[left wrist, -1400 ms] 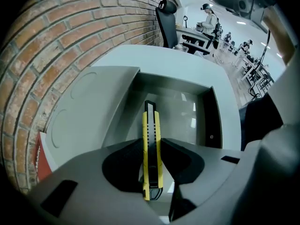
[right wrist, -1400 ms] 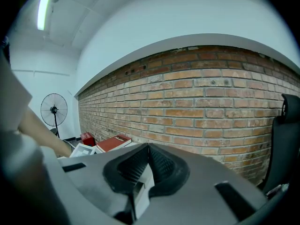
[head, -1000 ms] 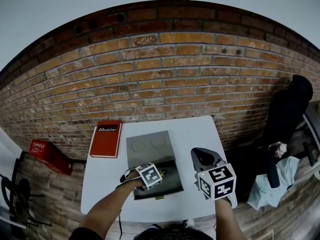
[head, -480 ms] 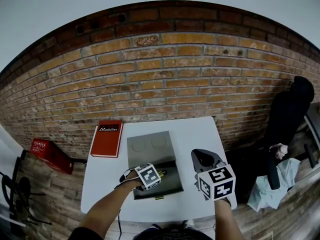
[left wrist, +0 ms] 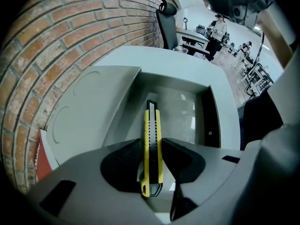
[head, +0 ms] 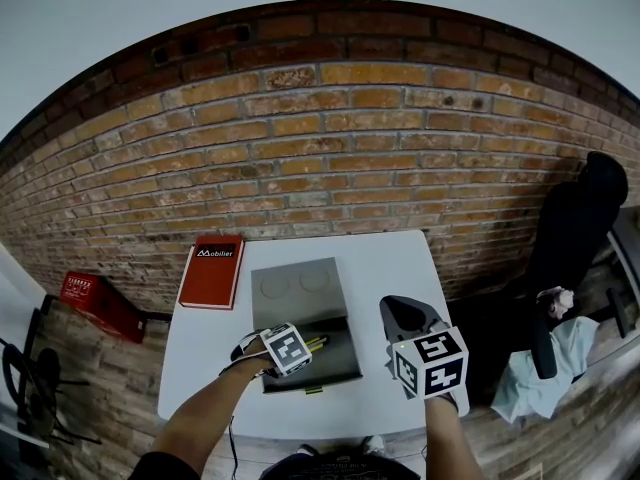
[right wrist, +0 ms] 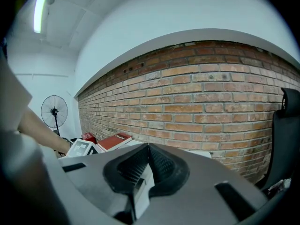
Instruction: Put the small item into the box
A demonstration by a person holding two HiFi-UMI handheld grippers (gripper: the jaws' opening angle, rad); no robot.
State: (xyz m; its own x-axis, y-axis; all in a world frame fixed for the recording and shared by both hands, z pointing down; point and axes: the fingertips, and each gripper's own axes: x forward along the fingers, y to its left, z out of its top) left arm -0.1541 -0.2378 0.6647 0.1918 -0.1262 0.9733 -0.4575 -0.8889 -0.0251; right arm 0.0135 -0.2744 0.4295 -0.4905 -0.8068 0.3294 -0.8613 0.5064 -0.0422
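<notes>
A red brick wall is seen directly behind the white table. A red crate is set on the floor left of the table, and a black office chair right of it. A standing fan is placed beyond the table's left side. The room is lit by a ceiling strip light.

The bare left forearm reaches forward and a little inward. Its left gripper is tipped downward with the jaws opening, and a yellow utility knife stands on edge between the pads. The right forearm runs straight ahead, holding the right gripper roughly level and well apart from the left one — its jaws are closed together, with nothing between them.
</notes>
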